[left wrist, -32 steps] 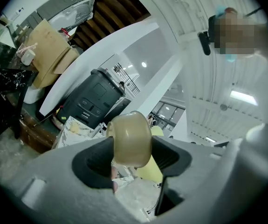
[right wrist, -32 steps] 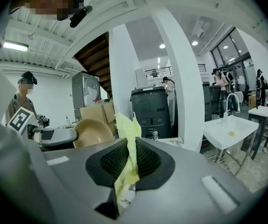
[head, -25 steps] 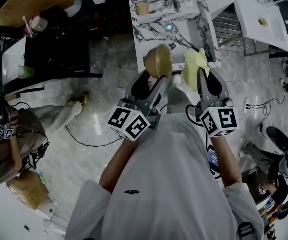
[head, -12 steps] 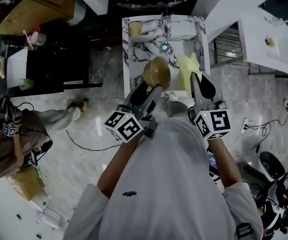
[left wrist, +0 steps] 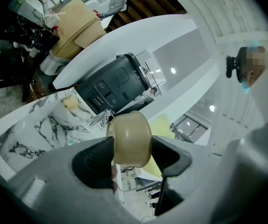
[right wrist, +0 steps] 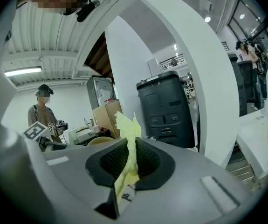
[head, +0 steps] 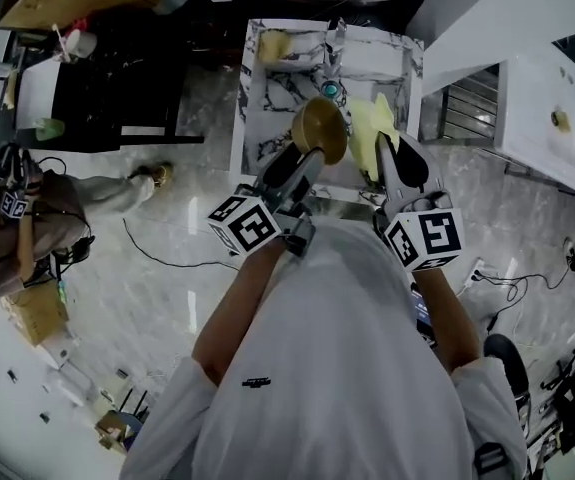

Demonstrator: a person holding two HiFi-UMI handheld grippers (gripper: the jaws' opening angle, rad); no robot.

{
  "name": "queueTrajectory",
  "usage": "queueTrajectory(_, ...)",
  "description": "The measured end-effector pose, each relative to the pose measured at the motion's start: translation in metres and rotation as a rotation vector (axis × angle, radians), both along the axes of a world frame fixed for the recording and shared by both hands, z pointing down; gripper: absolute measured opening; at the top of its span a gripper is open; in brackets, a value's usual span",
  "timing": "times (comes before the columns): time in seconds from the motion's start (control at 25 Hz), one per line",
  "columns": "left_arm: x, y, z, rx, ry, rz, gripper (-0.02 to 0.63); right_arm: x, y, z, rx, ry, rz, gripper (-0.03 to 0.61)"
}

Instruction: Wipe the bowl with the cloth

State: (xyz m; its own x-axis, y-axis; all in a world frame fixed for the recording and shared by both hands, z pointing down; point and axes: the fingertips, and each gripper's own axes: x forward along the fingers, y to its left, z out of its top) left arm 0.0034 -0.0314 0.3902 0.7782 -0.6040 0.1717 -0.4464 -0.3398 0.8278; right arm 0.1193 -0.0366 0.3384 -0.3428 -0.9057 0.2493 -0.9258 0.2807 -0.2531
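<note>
A tan bowl (head: 320, 130) is pinched on edge between the jaws of my left gripper (head: 305, 160), held over the marbled sink (head: 267, 88). In the left gripper view the bowl (left wrist: 131, 138) fills the gap between the pads. My right gripper (head: 387, 153) is shut on a pale yellow cloth (head: 369, 128), which hangs just right of the bowl. The right gripper view shows the cloth (right wrist: 128, 146) squeezed between the pads, its free end sticking up, with the bowl's rim (right wrist: 100, 141) at the left. Bowl and cloth are close together; whether they touch I cannot tell.
The sink holds a drain (head: 329, 90), a tap (head: 333, 34) and a yellow sponge (head: 273, 46). White counters (head: 557, 108) lie to the right, a black table (head: 107, 78) to the left. A person (head: 12, 228) stands at far left. A dark grey bin (right wrist: 164, 111) stands ahead.
The sink has come closer in the head view; both grippers, with bowl and cloth, now hang over its near part instead of short of it. Grips unchanged.
</note>
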Motion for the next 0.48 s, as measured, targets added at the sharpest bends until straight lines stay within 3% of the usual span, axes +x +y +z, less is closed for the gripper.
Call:
queueTrajectory(0.2,0.007,-0.005,0.01,-0.052,0.086,-0.012,0.258,-0.004,-0.012,-0.001,0.005,-0.008,-0.066,0.035)
queueTrajectory(0.48,0.015,-0.014,0.013,-0.111,0.25,0.042,0.258,-0.024,-0.05,-0.02,0.075,-0.051,-0.129,0.035)
